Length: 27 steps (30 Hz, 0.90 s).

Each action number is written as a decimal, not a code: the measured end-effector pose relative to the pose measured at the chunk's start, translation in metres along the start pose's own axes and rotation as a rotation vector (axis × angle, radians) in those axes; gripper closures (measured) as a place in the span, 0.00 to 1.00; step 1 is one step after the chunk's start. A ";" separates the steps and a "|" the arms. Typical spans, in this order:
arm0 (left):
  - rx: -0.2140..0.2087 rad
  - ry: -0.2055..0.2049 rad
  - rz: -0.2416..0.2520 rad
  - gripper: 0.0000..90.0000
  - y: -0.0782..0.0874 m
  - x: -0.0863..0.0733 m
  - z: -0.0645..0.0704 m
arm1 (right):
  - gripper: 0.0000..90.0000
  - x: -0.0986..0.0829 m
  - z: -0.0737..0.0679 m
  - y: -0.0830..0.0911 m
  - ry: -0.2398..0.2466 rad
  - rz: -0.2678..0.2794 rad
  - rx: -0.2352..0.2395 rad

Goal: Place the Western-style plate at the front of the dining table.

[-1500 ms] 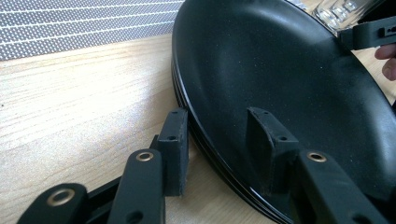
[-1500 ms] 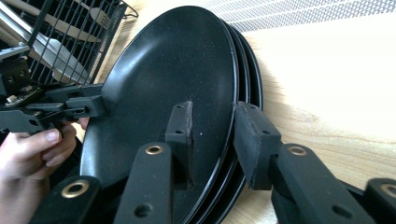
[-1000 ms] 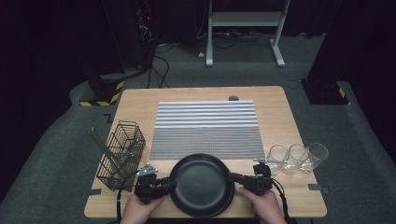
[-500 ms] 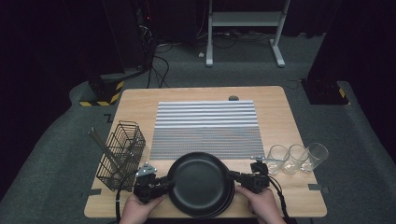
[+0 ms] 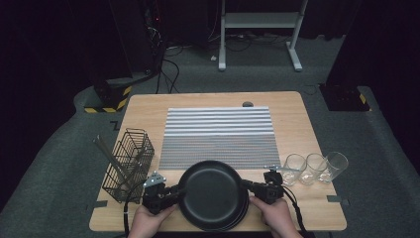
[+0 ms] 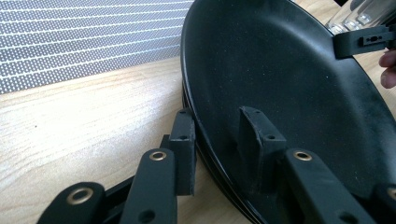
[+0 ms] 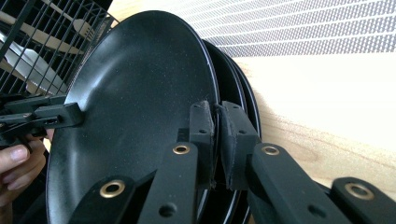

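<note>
At the near edge, your left gripper (image 5: 171, 191) and right gripper (image 5: 255, 187) each pinch the top plate's (image 5: 210, 191) rim, left and right. It's stiff, glossy, breakable; grip opposite edges evenly.

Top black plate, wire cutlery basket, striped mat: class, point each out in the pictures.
top black plate (image 5: 210, 191), high view, its centre.
wire cutlery basket (image 5: 130, 163), high view, its mesh wall.
striped mat (image 5: 220, 134), high view, its middle.
</note>
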<state>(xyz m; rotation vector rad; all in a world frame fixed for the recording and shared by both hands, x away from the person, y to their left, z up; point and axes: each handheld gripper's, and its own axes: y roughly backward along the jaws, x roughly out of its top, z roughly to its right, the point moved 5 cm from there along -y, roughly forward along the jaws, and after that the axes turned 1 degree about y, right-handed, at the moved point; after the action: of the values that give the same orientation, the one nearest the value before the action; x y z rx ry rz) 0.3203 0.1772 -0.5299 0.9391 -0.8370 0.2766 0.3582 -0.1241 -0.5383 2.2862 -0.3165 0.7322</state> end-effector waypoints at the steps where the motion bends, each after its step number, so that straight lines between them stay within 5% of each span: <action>1: -0.001 0.002 0.001 0.75 -0.001 0.000 0.000 | 0.93 0.000 0.000 0.000 0.001 0.005 0.001; 27: 0.019 0.011 0.053 0.76 -0.022 0.022 -0.007 | 0.94 0.028 0.009 -0.002 0.037 0.069 -0.061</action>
<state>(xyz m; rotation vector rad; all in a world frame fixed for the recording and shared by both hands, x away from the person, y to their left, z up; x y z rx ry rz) 0.3507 0.1672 -0.5291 0.9339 -0.8516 0.3357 0.3854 -0.1291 -0.5289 2.2111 -0.3963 0.7879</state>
